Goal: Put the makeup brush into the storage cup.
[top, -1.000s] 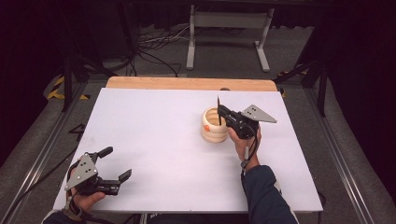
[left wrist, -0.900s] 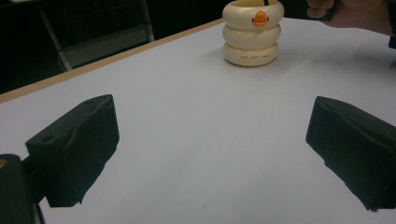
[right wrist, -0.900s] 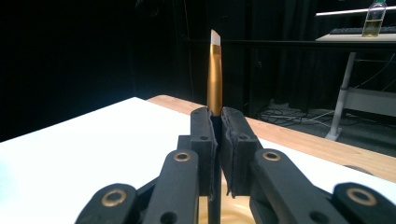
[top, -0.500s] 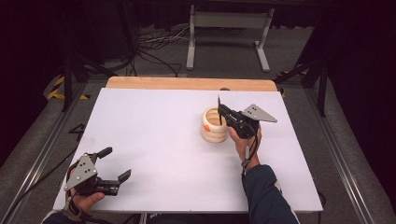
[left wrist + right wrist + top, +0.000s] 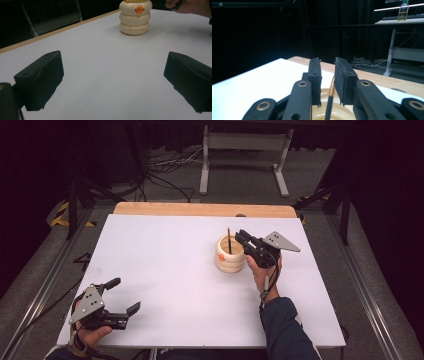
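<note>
A cream ringed cup (image 5: 230,260) with an orange duck mark stands right of the table's middle and appears far off in the left gripper view (image 5: 135,17). A thin dark brush (image 5: 229,240) stands upright in it. My right gripper (image 5: 241,236) hovers at the cup's right rim, level with the brush's top. In the right gripper view the jaws (image 5: 327,62) are a little apart. The brush (image 5: 331,91) stands in the gap and leans on the right-hand jaw. My left gripper (image 5: 124,295) rests near the front left corner, wide open and empty (image 5: 115,60).
The white table top (image 5: 170,265) has a wooden strip (image 5: 200,209) along its far edge. Beyond it are cables and a grey stand (image 5: 245,150) on the floor. The person's hand (image 5: 190,6) holds the right gripper beside the cup.
The right gripper's jaws have parted from the brush and the gripper has drawn slightly back to the right. The brush now stands in the cup. The left gripper has not moved.
</note>
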{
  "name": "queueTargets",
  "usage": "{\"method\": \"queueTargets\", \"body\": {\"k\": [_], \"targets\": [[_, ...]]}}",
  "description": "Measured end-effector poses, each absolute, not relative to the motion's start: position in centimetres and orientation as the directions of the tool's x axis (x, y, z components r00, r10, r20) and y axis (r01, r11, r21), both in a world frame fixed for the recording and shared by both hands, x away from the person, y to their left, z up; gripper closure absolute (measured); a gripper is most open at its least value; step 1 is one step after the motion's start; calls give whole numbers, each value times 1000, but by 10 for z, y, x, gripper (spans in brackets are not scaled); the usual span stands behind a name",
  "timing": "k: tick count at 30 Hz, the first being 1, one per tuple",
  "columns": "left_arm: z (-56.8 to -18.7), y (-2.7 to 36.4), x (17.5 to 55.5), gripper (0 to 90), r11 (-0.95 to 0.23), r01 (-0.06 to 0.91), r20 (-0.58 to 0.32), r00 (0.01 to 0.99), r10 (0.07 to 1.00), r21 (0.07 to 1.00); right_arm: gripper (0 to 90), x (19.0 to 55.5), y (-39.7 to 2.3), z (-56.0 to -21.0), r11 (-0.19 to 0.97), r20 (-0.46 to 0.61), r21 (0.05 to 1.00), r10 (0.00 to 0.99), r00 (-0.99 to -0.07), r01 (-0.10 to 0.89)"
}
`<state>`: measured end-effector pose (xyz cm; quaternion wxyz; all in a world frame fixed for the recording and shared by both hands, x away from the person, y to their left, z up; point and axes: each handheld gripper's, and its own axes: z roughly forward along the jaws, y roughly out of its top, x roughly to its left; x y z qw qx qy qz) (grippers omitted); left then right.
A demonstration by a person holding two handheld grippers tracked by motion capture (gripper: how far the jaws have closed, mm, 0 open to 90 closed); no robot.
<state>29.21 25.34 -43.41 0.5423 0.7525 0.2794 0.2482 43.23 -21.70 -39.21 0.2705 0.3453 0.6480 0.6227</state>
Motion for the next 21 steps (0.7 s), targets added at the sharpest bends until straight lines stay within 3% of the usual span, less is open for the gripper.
{"method": "queueTargets", "body": {"k": [7,21], "targets": [[-434,254,292,34,-258,152,72,721,689,954,707,430,-219,-390,-17,76,995,790,-608,103],[-434,253,292,34,-262,154,73,721,689,953,443,427,-217,-384,39,21,995,822,-569,93]]}}
